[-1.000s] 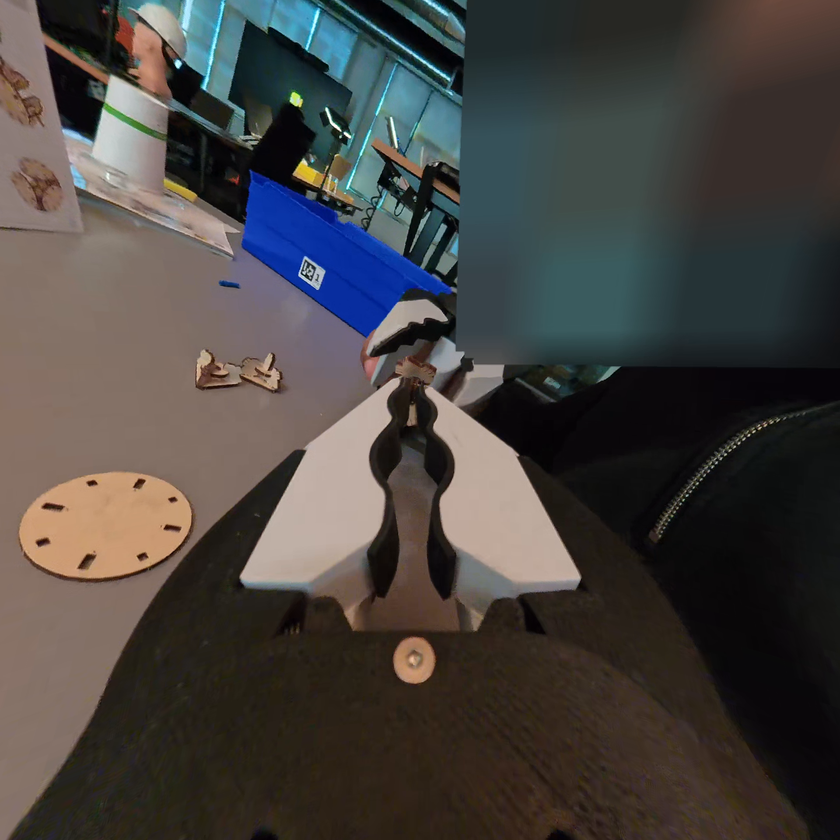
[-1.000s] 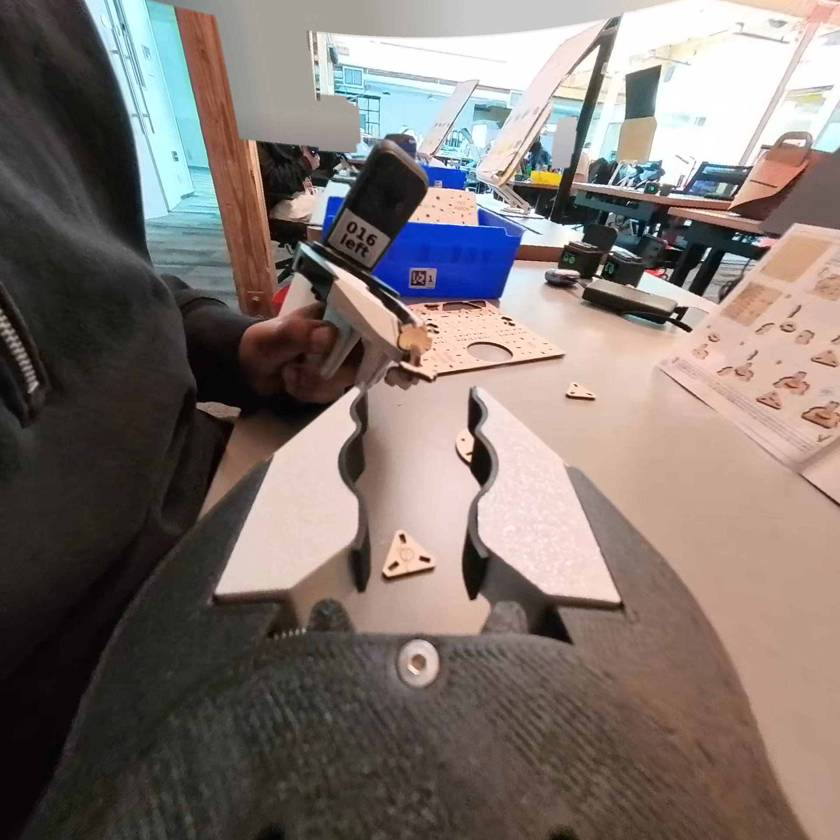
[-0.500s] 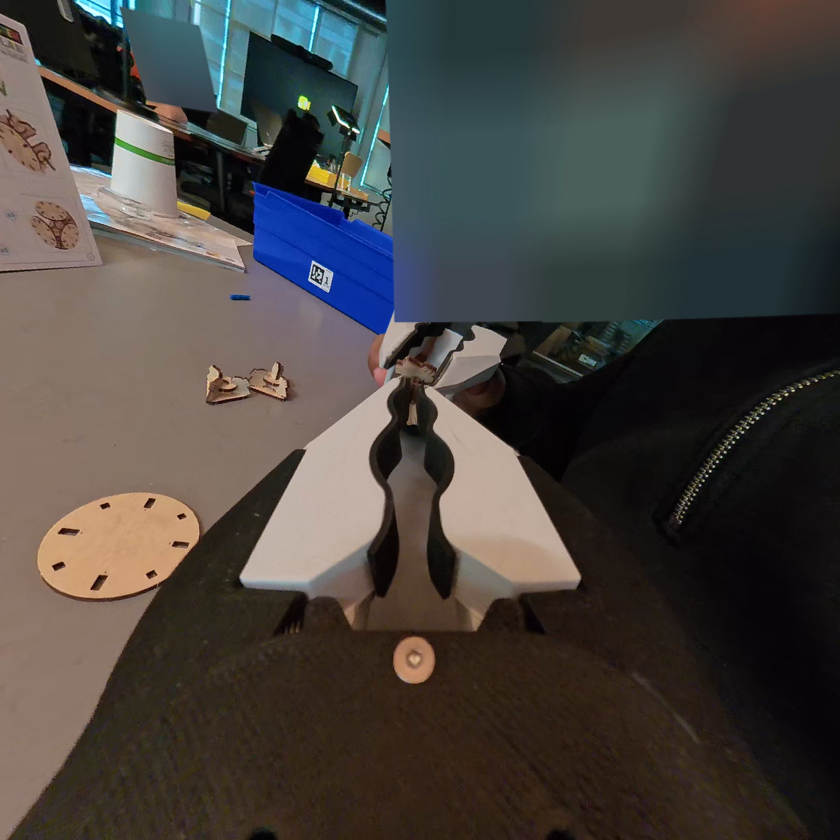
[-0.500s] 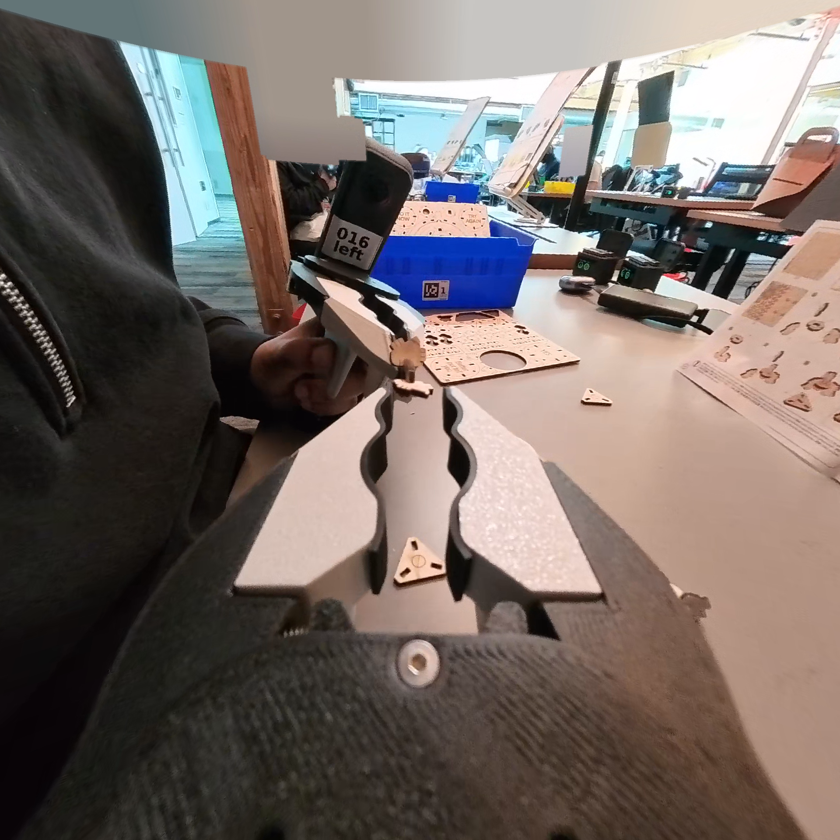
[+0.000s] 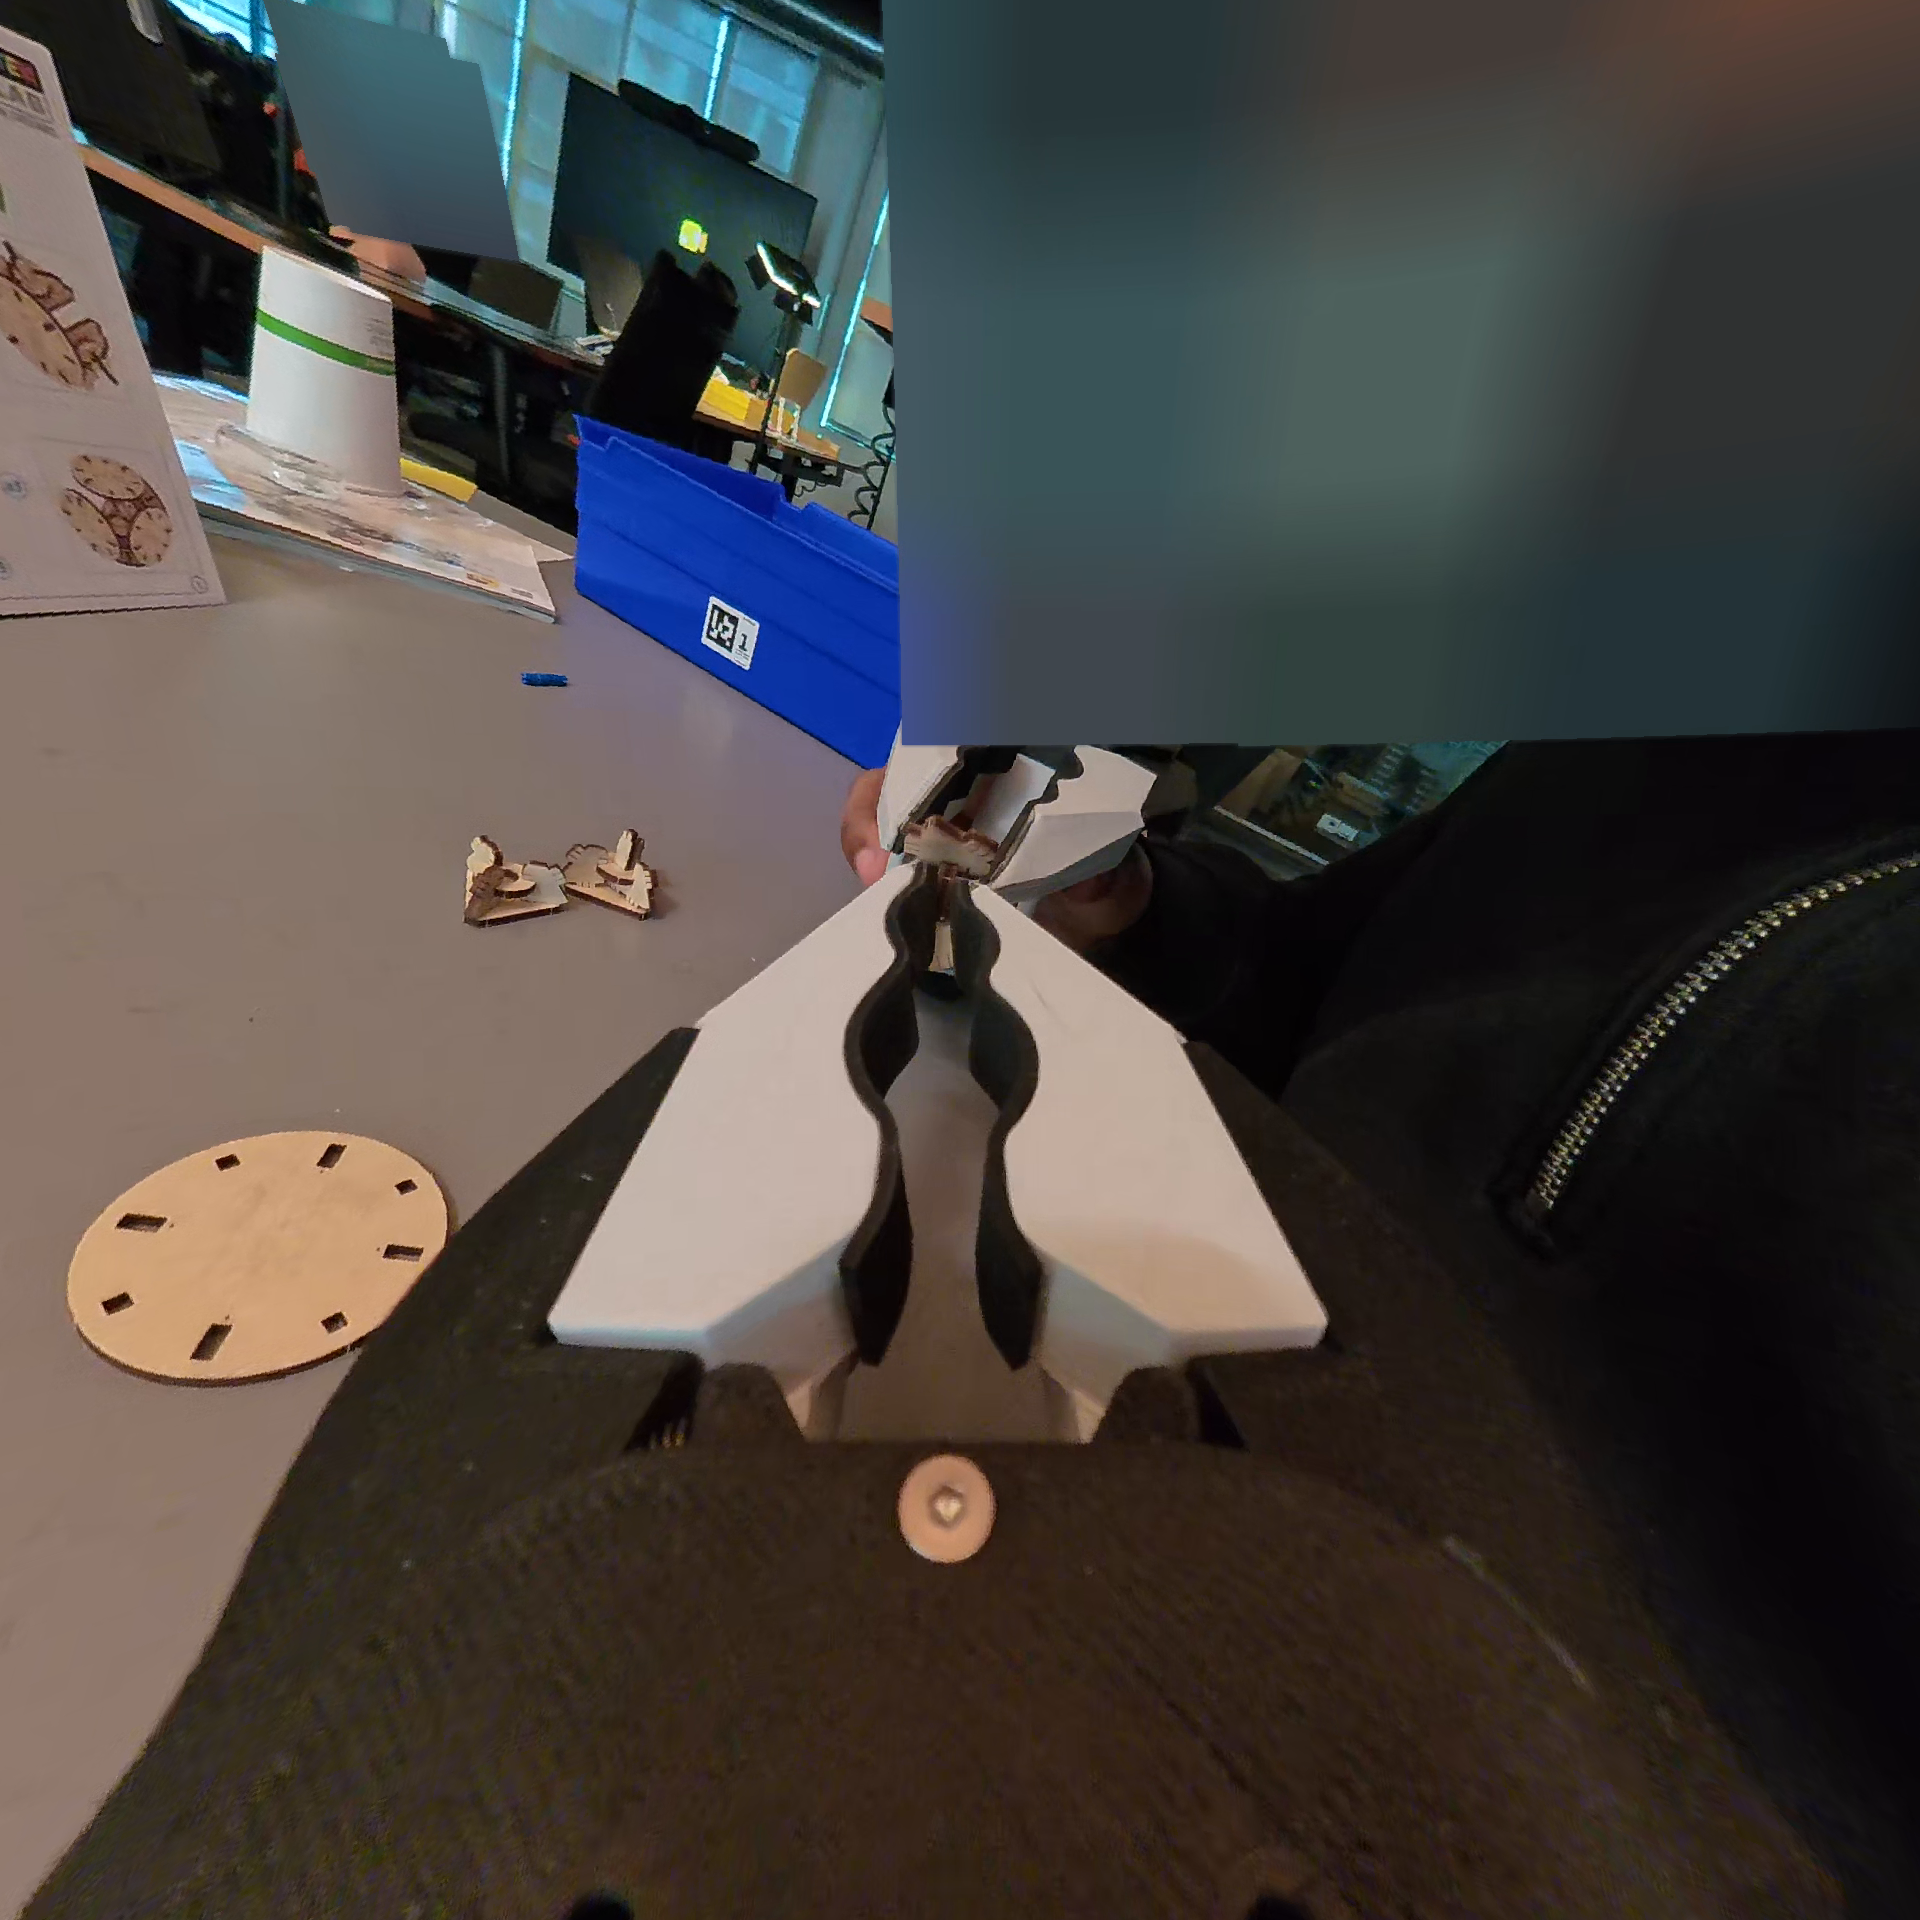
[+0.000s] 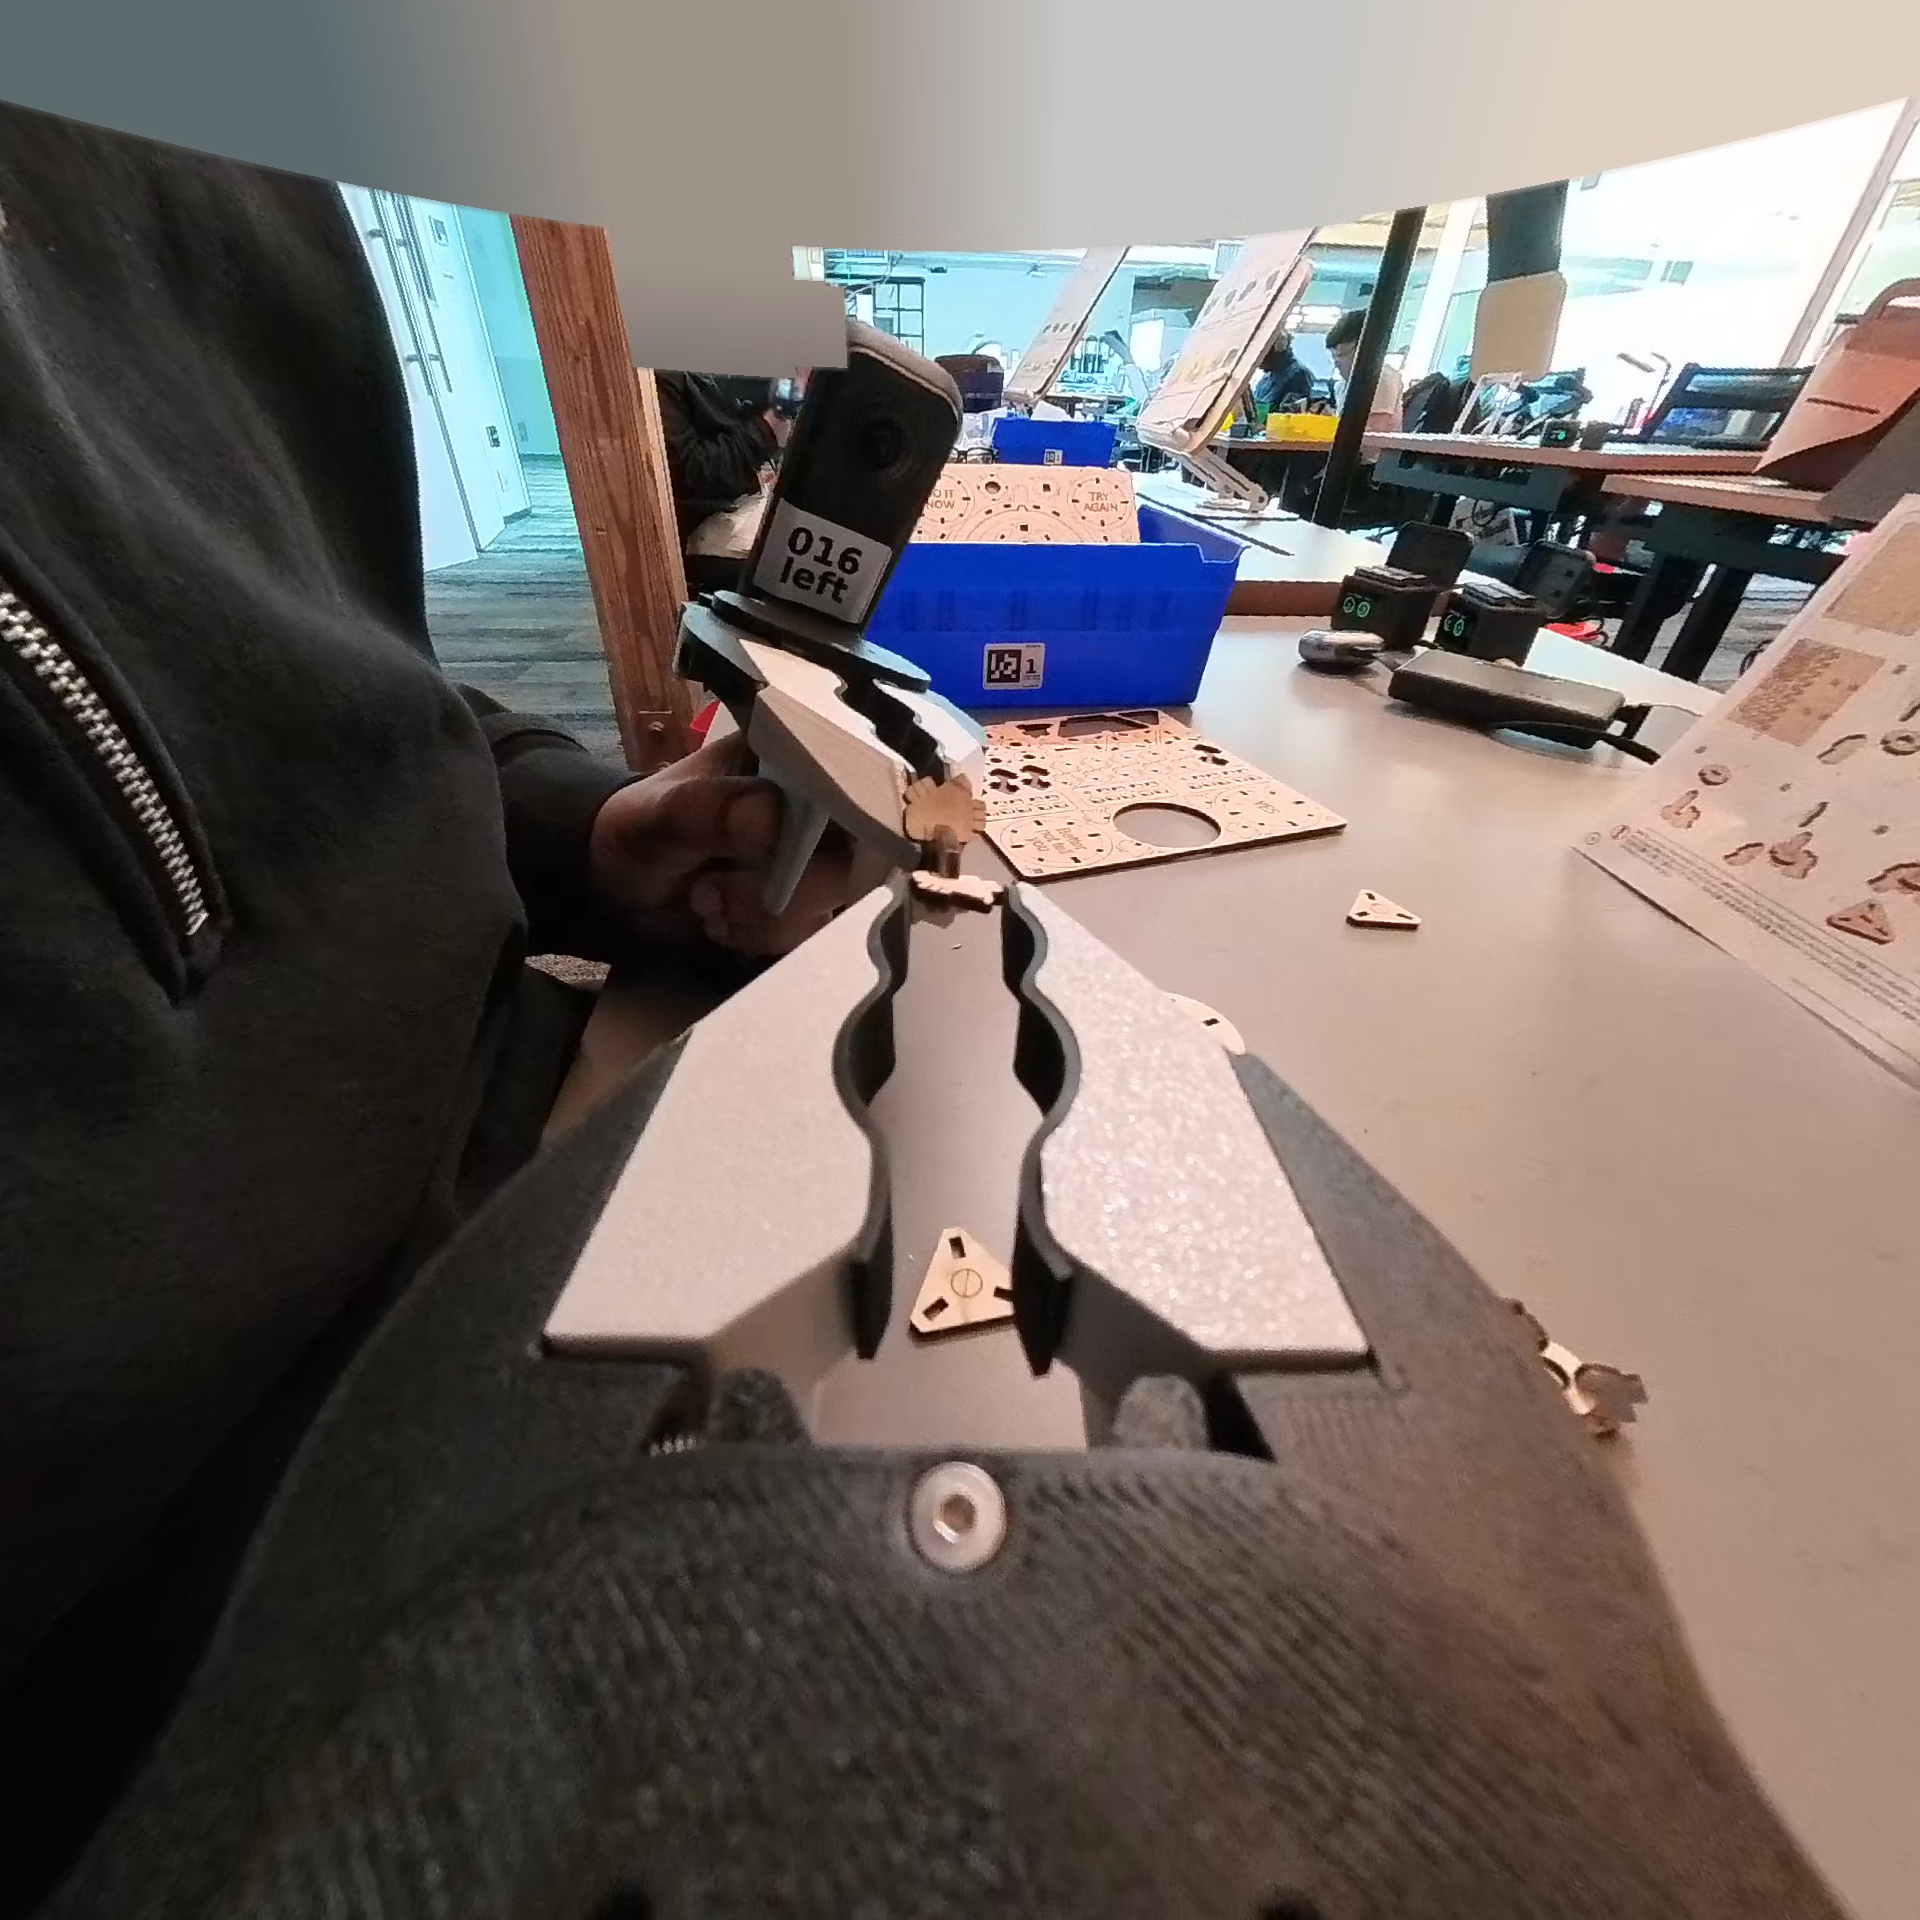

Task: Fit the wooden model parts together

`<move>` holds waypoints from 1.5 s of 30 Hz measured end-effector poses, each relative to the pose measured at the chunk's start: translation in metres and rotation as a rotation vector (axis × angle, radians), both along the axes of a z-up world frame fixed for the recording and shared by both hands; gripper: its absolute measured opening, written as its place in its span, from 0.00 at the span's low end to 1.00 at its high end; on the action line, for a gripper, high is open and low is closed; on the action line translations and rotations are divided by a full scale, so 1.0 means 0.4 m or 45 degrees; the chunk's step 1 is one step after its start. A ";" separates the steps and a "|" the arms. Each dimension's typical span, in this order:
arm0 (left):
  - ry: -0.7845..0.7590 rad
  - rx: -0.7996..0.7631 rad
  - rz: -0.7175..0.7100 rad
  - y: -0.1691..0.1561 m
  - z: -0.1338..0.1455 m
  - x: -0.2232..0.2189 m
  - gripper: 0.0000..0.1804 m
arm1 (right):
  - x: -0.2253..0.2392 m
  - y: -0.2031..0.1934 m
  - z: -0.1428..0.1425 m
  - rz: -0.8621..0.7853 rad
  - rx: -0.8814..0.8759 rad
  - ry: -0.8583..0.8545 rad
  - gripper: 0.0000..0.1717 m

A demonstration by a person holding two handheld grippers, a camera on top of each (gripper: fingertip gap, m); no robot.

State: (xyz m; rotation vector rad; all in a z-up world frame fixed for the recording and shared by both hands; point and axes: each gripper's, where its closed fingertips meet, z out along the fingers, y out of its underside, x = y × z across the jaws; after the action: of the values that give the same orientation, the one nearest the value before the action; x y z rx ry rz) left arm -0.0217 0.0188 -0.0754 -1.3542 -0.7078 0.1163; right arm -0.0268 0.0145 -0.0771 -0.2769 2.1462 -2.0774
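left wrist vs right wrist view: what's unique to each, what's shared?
Left wrist view only: slotted wooden disc, two small assembled wooden pieces, white paper cup.

Right wrist view only: punched-out plywood sheet, loose triangular wooden pieces, black devices, the left gripper's camera body.

Both: grey table, blue bin, and both grippers meeting, the left gripper shut on a thin scalloped wooden piece, the right gripper closed on a small flat wooden piece.

Between my left fingers (image 5: 914, 935) most of the wooden piece (image 5: 943, 940) is hidden. The instruction sheet (image 6: 1787, 831) runs off the right edge. Behind my right gripper (image 6: 956, 902), a wooden part (image 6: 1595, 1397) on the worktop (image 6: 1455, 1039) peeks out, mostly covered.
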 end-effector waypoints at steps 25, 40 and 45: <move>-0.094 0.015 -0.036 0.007 -0.016 -0.003 0.01 | -0.003 0.004 -0.012 0.068 0.091 -0.163 0.08; -0.105 0.063 -0.053 0.001 -0.010 -0.003 0.01 | 0.005 -0.008 -0.047 0.040 0.196 -0.077 0.08; -0.138 0.090 -0.063 -0.003 -0.012 -0.008 0.01 | -0.003 -0.005 -0.037 0.021 0.158 -0.075 0.08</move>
State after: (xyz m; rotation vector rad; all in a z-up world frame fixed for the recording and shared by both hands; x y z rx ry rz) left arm -0.0249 0.0175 -0.0804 -1.3164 -0.7614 -0.0218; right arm -0.0282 0.0124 -0.0919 -0.2158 2.2188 -1.9087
